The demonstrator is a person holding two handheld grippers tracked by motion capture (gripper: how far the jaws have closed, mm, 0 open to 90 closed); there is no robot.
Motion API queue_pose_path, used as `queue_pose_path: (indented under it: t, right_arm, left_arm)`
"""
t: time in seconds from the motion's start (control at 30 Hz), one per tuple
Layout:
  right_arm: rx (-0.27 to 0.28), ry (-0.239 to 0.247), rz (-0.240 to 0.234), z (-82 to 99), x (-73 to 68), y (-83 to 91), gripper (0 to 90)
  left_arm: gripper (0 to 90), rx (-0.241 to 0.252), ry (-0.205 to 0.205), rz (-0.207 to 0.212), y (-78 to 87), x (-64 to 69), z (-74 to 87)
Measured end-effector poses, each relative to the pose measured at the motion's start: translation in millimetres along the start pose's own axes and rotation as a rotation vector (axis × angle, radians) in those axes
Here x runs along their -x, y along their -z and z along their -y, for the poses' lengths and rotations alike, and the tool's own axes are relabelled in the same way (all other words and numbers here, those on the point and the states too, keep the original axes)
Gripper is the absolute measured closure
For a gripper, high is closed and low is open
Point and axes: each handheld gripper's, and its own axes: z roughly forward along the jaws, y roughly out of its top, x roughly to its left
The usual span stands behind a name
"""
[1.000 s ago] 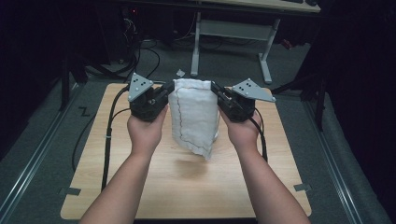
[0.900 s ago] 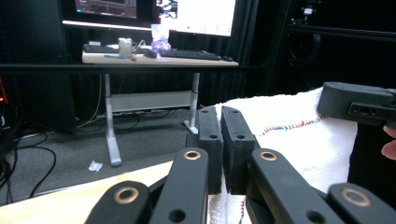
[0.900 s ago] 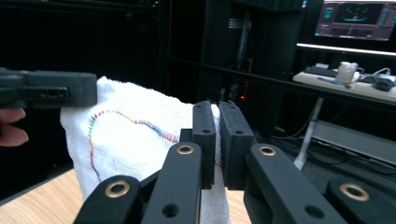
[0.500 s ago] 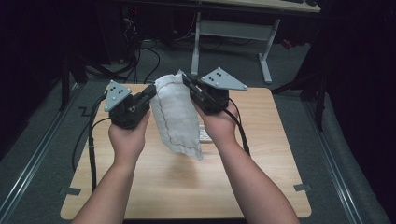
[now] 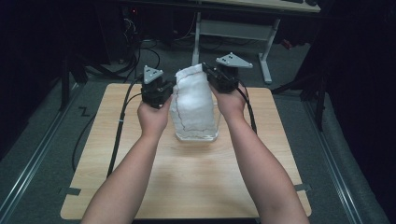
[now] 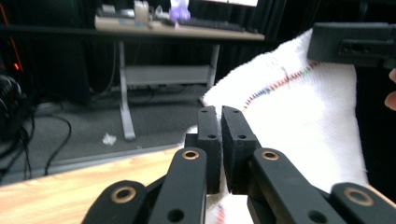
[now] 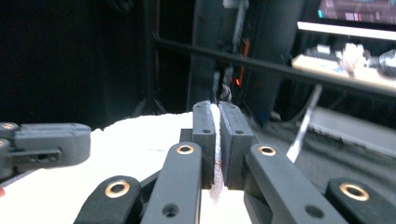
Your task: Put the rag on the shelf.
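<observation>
1. Holding the white towel (image 5: 194,105) by its top edge, we had both grippers pinched on the cloth, so it hung as a sheet between them with its lower hem on the wooden table (image 5: 116,186).
2. On our left, the left gripper (image 5: 171,88) had its jaws almost together with towel fabric caught between them; in the left gripper view the cloth spread out to the right of the jaws, a coloured stitch line running across it.
3. Between the grippers, the towel had come back to the middle of the table from a leftward swing half a second earlier, and its bottom now sat on the wood instead of dangling free.
4. On our right, the right gripper (image 5: 205,70) clamped a thin fold of the same edge; the right gripper view showed white cloth squeezed in the slit of its jaws, the rest lying to their left and below.
5. We judged this meant the shake-out was finished and the towel was being lowered, ready to be laid flat or folded.
</observation>
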Motion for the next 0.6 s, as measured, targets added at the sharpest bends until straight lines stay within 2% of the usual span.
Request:
queue_pose_path:
  t: [0.03, 0.2, 0.3, 0.37, 0.43, 0.53, 0.6]
  right_arm:
    - [-0.014, -0.021, 0.007, 7.6, 8.3, -3.2, 86.4]
    - [-0.058, -0.055, 0.021, 32.5, 28.0, -10.8, 86.2]
    - [-0.076, -0.07, 0.026, 40.8, 32.0, -13.5, 85.6]
    - [-0.091, -0.085, 0.031, 44.4, 33.1, -15.3, 80.3]
    - [-0.086, -0.09, 0.037, 45.9, 33.2, -14.2, 78.9]
    - [-0.078, -0.087, 0.036, 44.9, 31.7, -9.2, 78.5]
    - [-0.075, -0.072, 0.037, 43.9, 29.2, -5.3, 78.5]
  left_arm:
    - [85.2, -0.009, 0.006, 0.003, -3.8, -1.0, 1.2]
    - [75.7, -0.037, 0.018, 0.024, -13.6, -5.0, 7.0]
    - [71.6, -0.038, 0.017, 0.032, -13.7, -3.4, 7.5]
    - [65.3, -0.043, 0.017, 0.031, -13.6, -3.9, 7.7]
    - [59.0, -0.055, 0.03, 0.035, -12.9, -6.0, 8.3]
    - [56.1, -0.047, 0.033, 0.035, -7.9, -7.2, 9.7]
    - [54.7, -0.06, 0.026, 0.039, -5.6, -6.8, 9.9]
